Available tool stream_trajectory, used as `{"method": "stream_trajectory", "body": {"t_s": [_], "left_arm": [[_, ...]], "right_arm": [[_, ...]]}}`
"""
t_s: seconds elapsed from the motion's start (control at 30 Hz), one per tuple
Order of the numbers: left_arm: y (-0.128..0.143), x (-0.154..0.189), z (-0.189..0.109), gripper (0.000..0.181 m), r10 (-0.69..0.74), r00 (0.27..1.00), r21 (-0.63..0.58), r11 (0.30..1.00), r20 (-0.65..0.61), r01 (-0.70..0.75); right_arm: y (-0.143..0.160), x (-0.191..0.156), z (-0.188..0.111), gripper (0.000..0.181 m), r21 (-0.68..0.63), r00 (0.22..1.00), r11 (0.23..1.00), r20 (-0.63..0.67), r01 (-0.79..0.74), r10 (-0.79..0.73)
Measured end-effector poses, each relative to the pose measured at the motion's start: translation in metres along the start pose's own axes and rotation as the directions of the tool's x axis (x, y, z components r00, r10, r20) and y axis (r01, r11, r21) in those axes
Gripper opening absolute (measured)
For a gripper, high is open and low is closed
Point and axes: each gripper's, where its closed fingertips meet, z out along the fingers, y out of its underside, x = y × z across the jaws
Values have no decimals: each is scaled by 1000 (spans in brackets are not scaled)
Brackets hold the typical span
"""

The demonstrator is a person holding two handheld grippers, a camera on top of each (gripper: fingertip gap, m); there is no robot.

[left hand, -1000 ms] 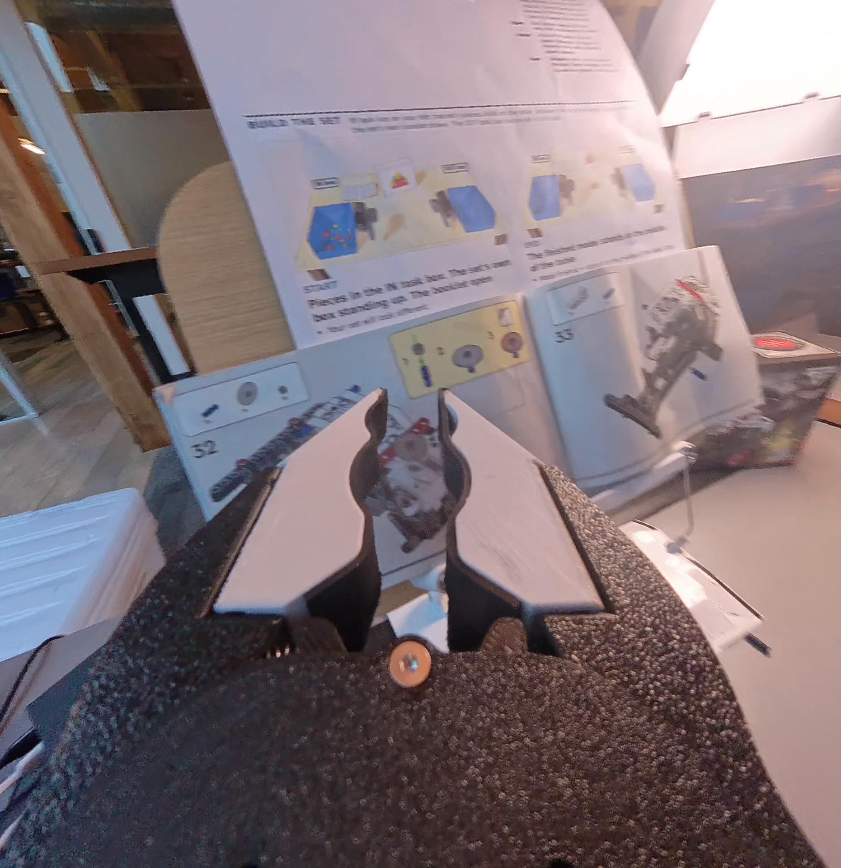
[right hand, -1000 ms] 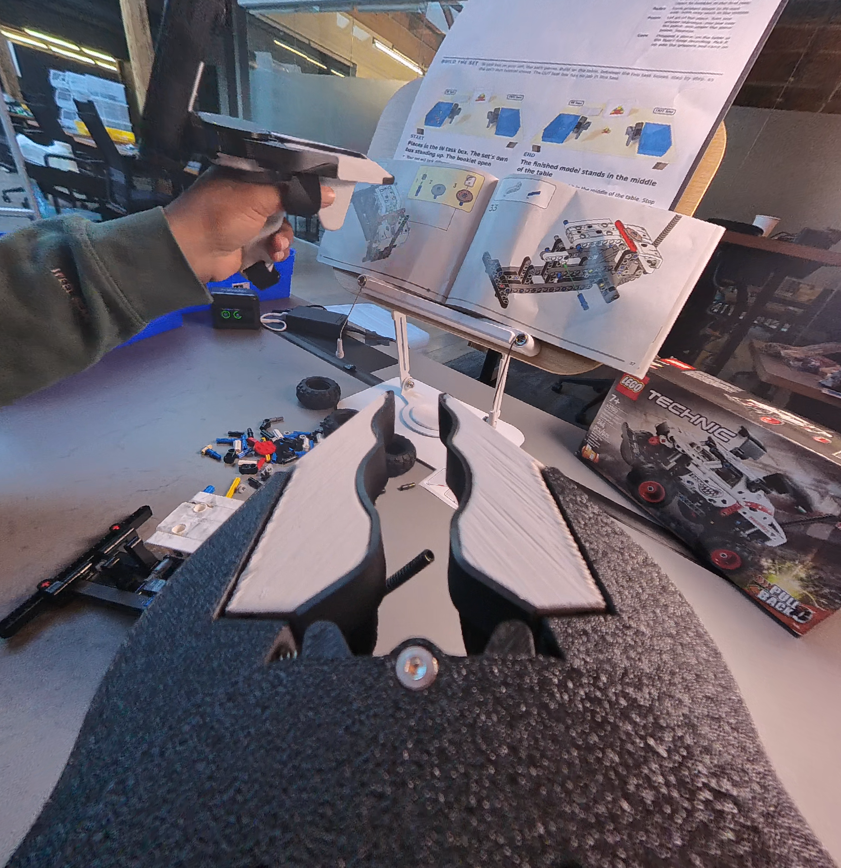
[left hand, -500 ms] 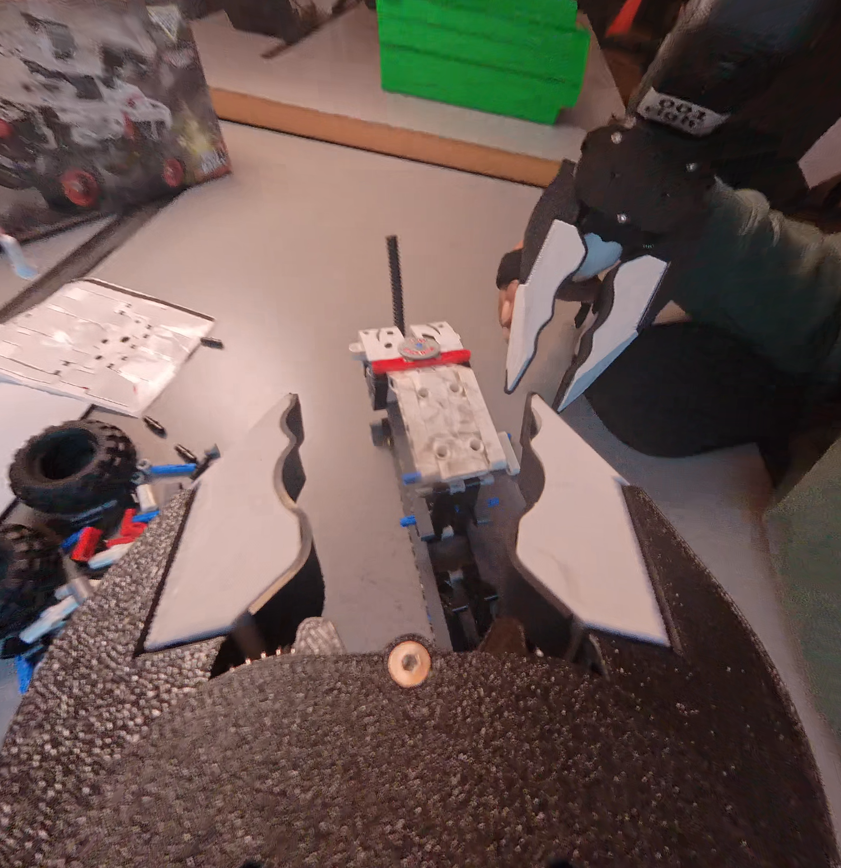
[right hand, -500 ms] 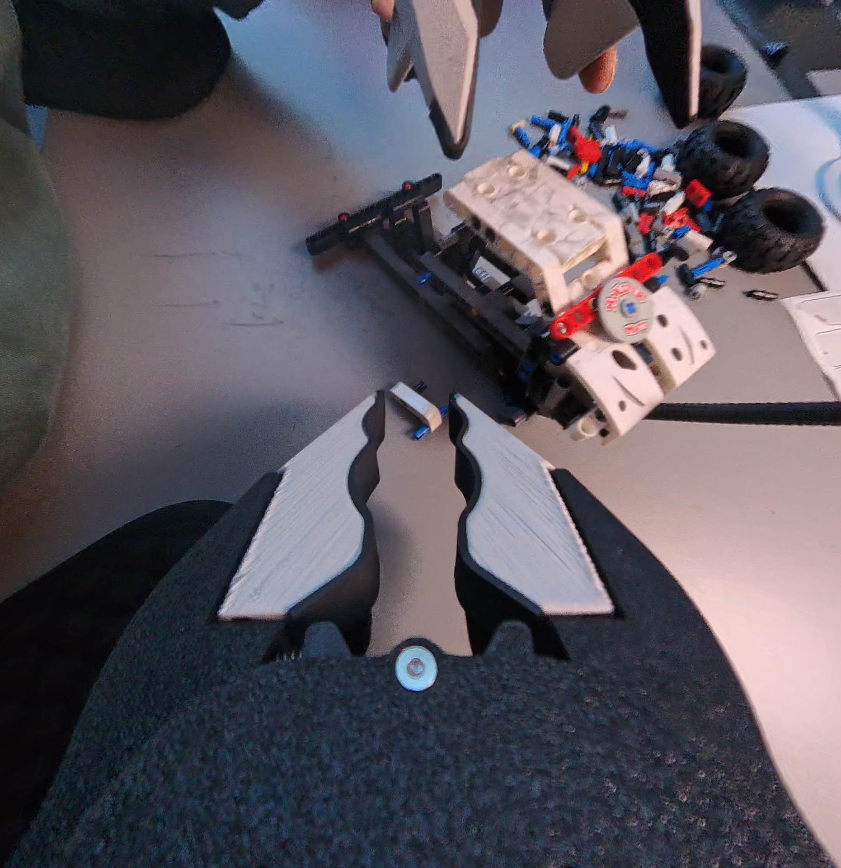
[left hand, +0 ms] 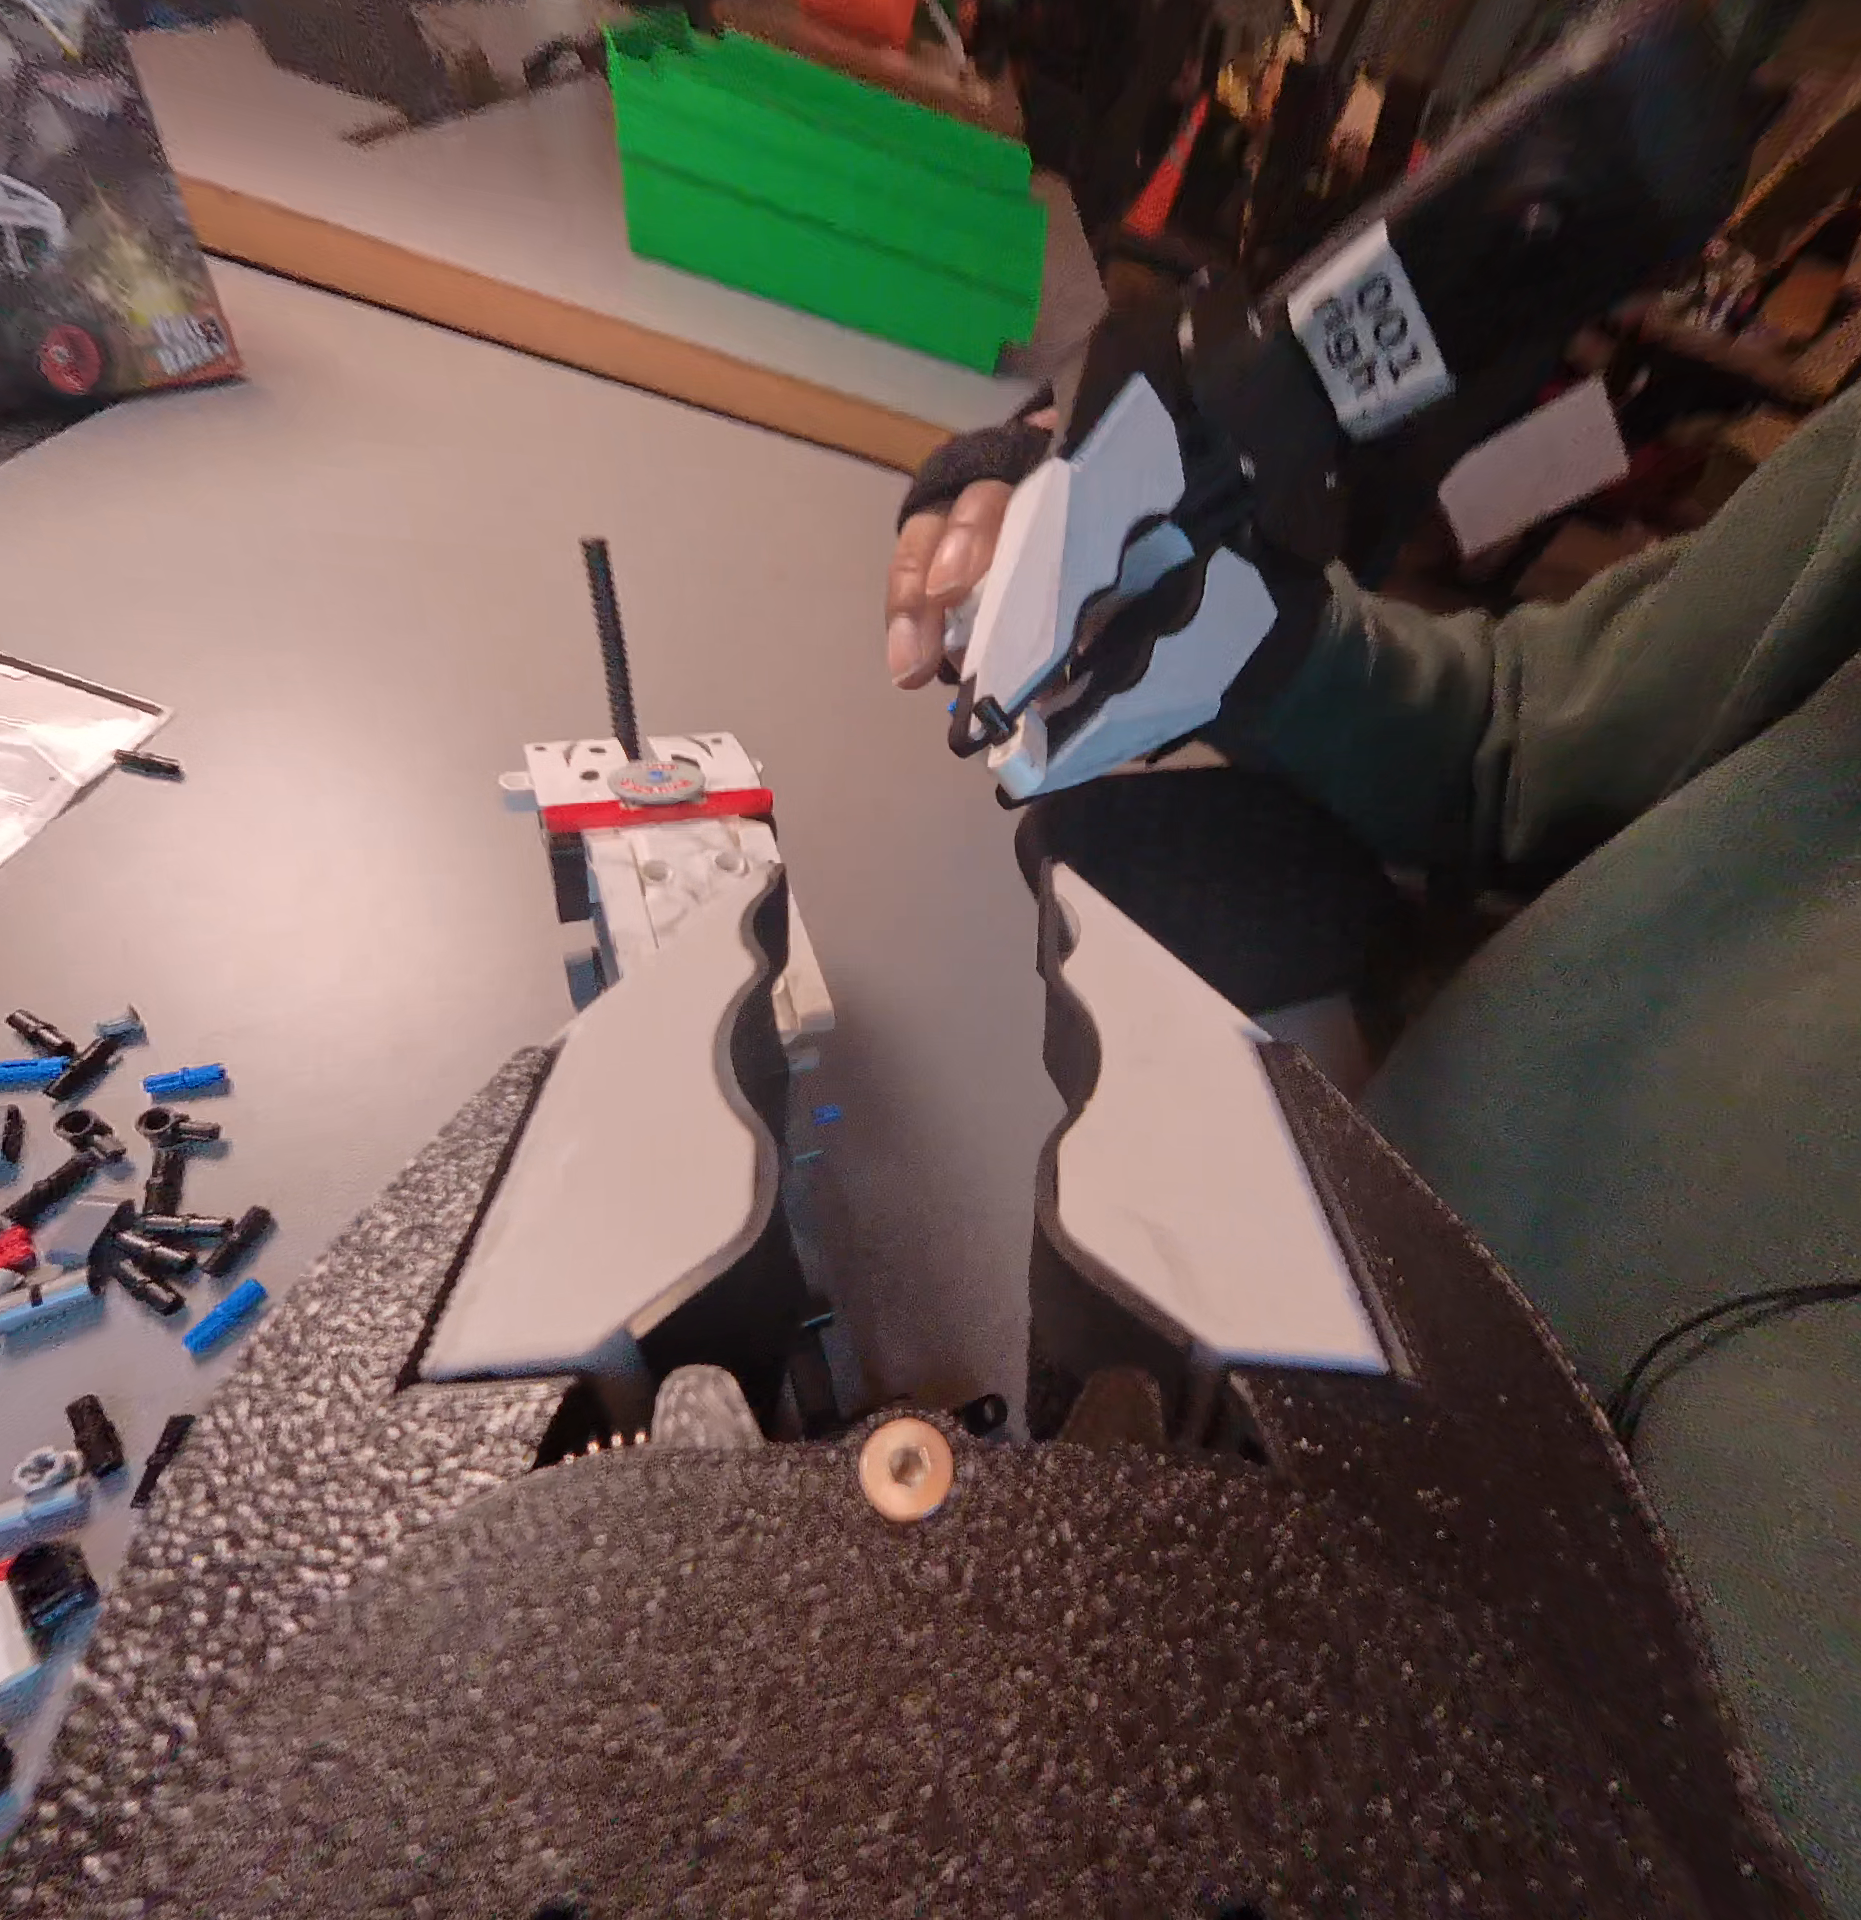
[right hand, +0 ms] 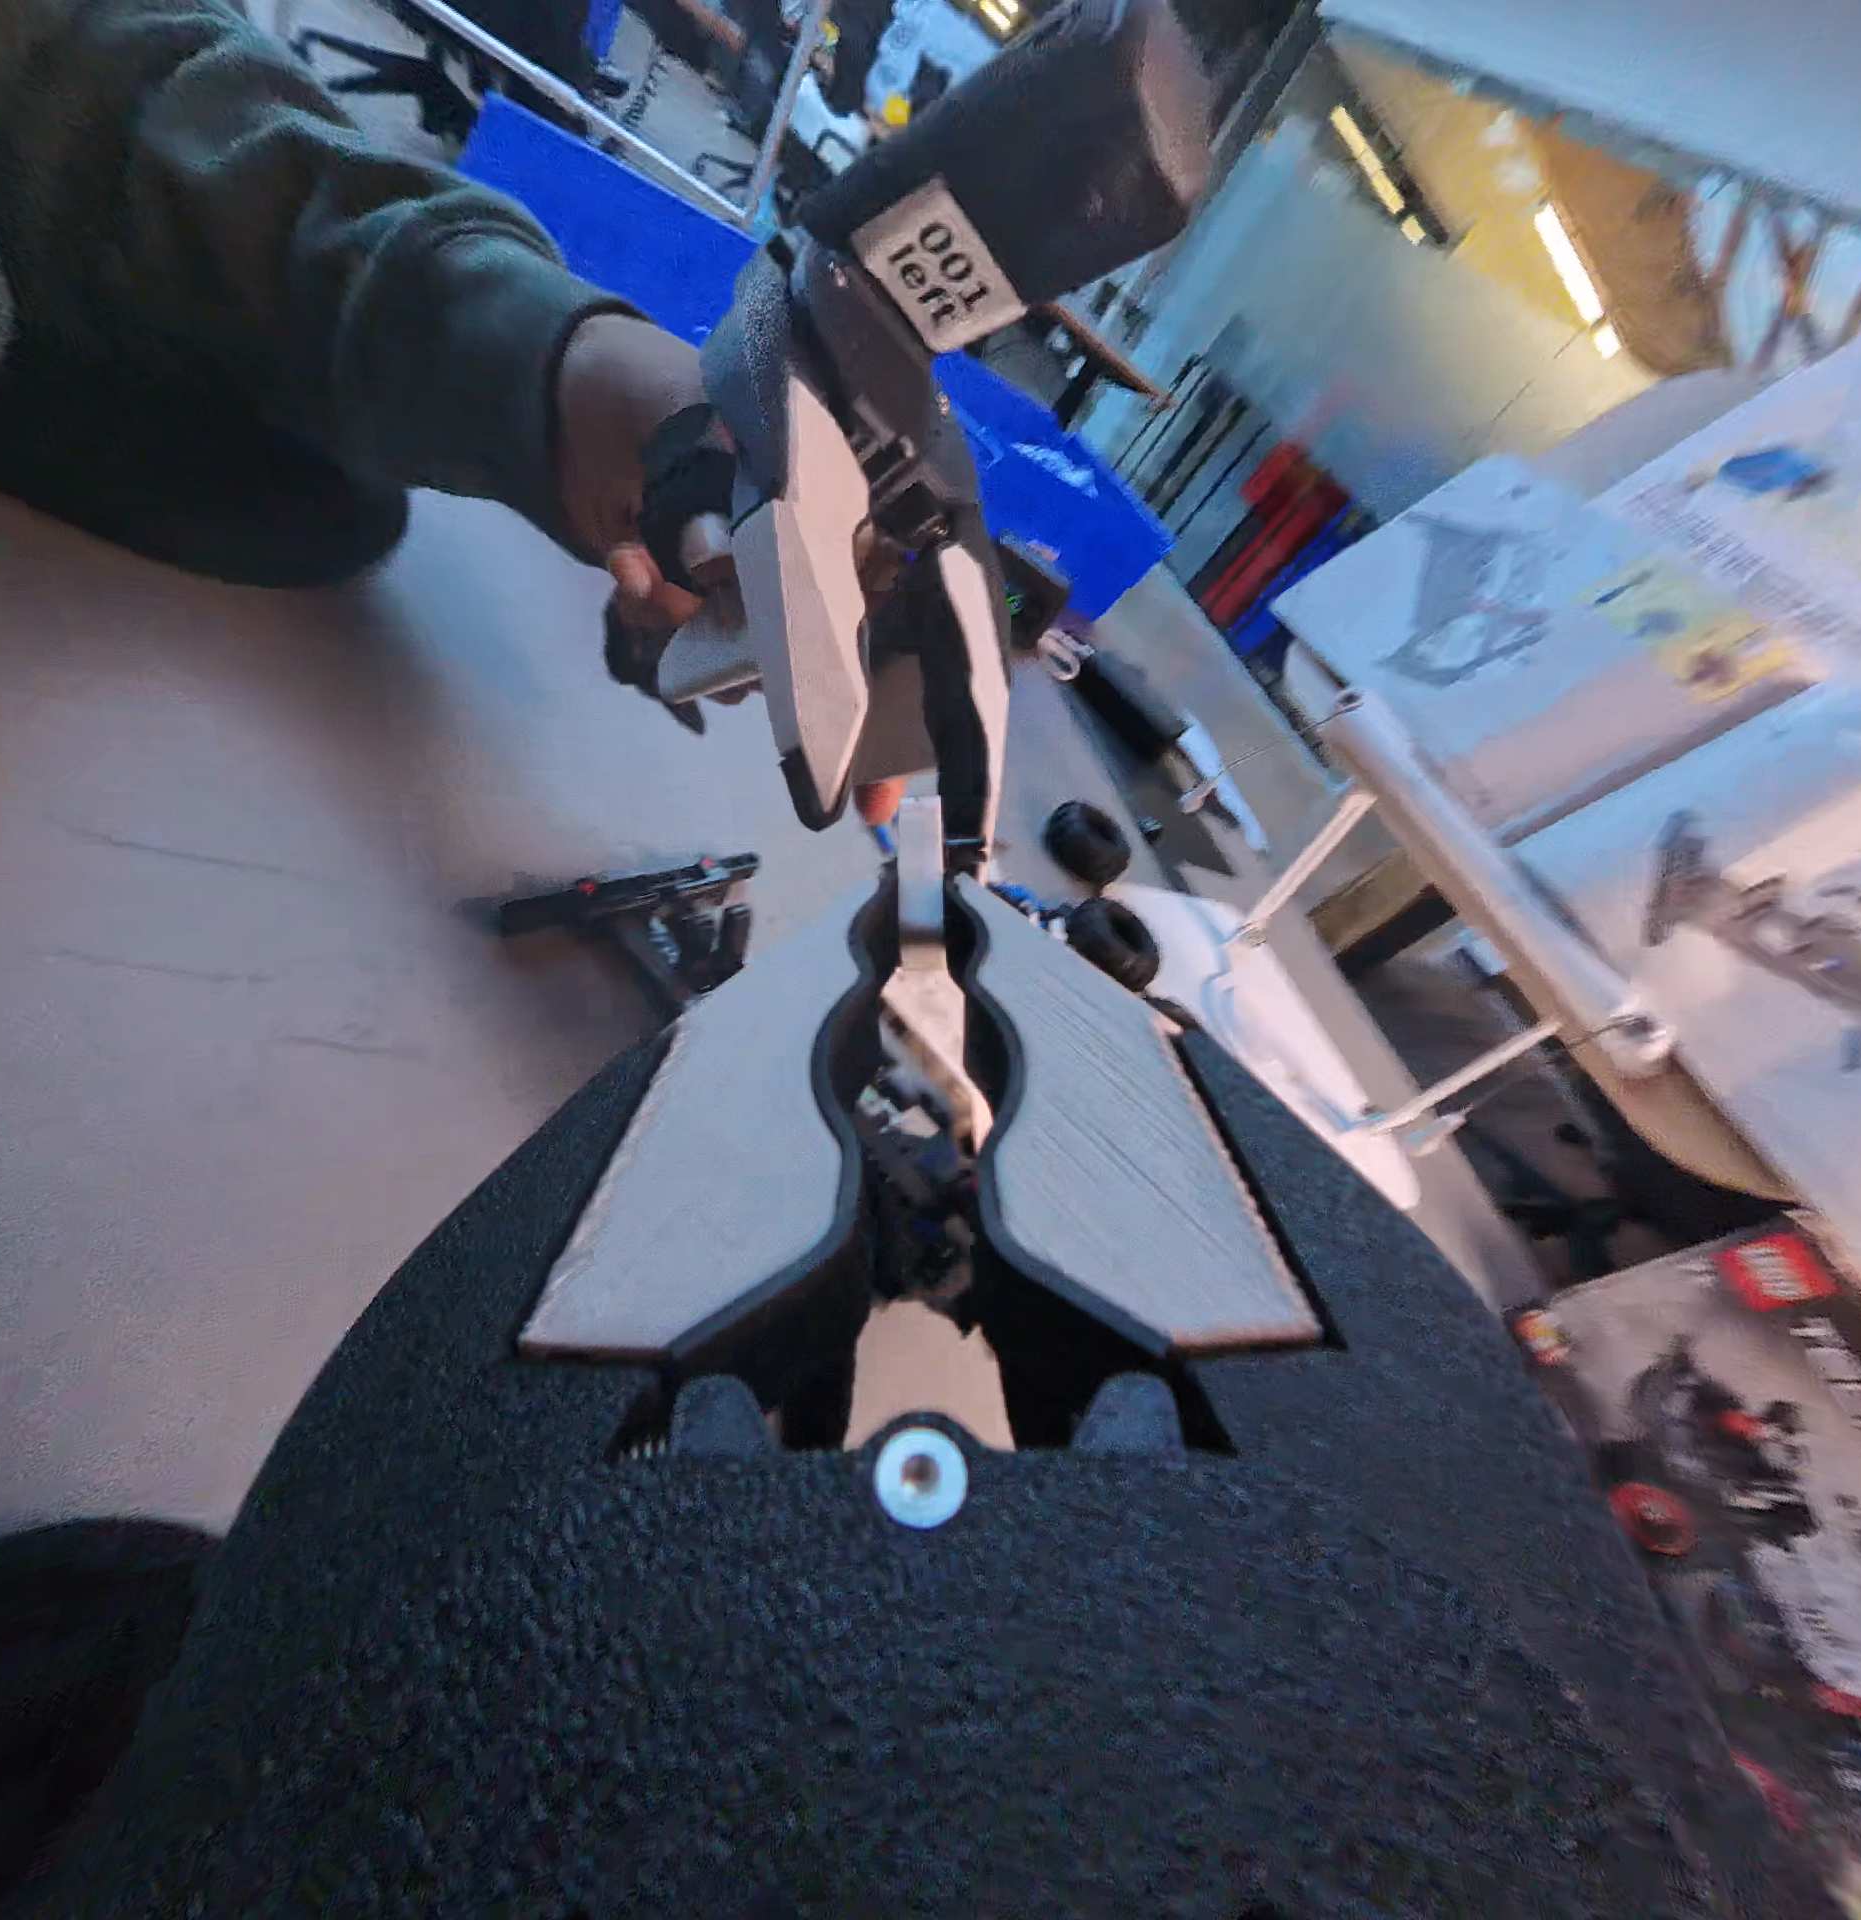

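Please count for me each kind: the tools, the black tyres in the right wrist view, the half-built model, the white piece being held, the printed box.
Tools: 2 (left tool, right tool)
Black tyres: 2
Half-built model: 1
White piece: 1
Printed box: 1
Total: 7

White and black model (left hand: 656,883) with red bar, green crate (left hand: 822,208), blue pins (left hand: 225,1330), grey table (left hand: 334,582).

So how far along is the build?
Done: partly built model on the table, white panels and red beam on. In hand: right tool shut on a small white piece; left tool open over the model. Left: tyres and loose pins lie unattached.
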Motion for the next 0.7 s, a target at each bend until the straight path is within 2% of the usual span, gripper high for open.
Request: {"method": "stream_trajectory", "body": {"t_s": [0.13, 0.27, 0.33, 0.6, 0.67, 0.7], "left_arm": [[-25, 17, -17, 38, -87, 993, 147, 984, -82, 98], [-32, 28, -22, 24, -165, 975, 212, 958, -147, 194], [-31, 25, -24, 10, -185, 974, 229, 950, -129, 211], [-25, 24, -27, 7, -95, 994, 216, 971, -48, 103], [-22, 21, -28, 7, -46, 999, 190, 981, -3, 46], [-20, 20, -29, 7, -10, 1000, 167, 986, 16, 7]], "right_arm": [[-18, 11, 5, 7, 20, 964, 980, -186, 198, -191], [-24, 6, 17, 7, -20, 910, 945, -264, 325, -319], [-26, 3, 21, 7, -35, 887, 928, -281, 372, -366], [-29, 2, 27, 7, -55, 851, 909, -332, 412, -406], [-26, 0, 31, 8, -29, 893, 934, -284, 357, -350], [-25, -3, 31, 9, 13, 935, 960, -230, 280, -269]]}}
